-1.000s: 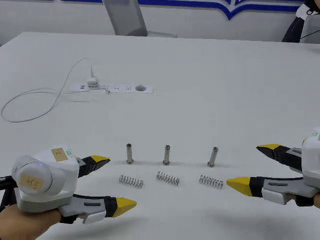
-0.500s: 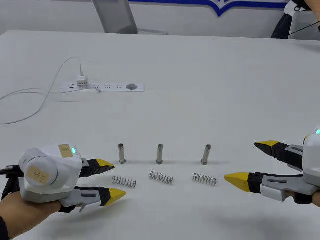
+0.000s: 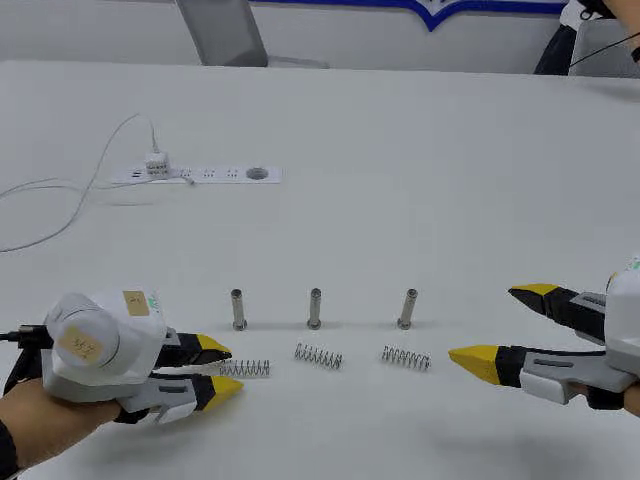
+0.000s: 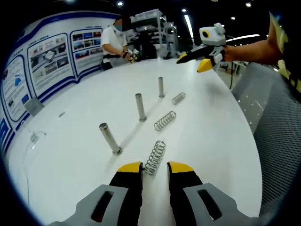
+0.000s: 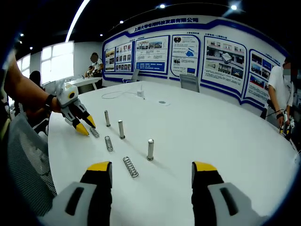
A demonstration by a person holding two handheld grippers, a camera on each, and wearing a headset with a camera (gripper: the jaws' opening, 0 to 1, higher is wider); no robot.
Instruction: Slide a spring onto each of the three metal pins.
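Note:
Three metal pins stand upright in a row on the white table: left pin [image 3: 237,309], middle pin [image 3: 315,308], right pin [image 3: 407,308]. A spring lies flat in front of each: left spring [image 3: 244,368], middle spring [image 3: 318,356], right spring [image 3: 405,358]. My left gripper [image 3: 222,368] is open but narrow, its yellow tips on either side of the left spring's [image 4: 154,157] near end, with a small gap on both sides. My right gripper [image 3: 494,324] stands wide open to the right of the right spring [image 5: 130,166], holding nothing.
A white power strip [image 3: 205,175] with a plugged charger and a looping white cable [image 3: 60,190] lies further back on the left. A grey chair back [image 3: 222,32] stands beyond the table's far edge. A person [image 3: 580,30] is at the far right.
My left gripper has moved right to the left spring and its jaws have narrowed around the spring's end. The right gripper has stayed about where it was, still wide open.

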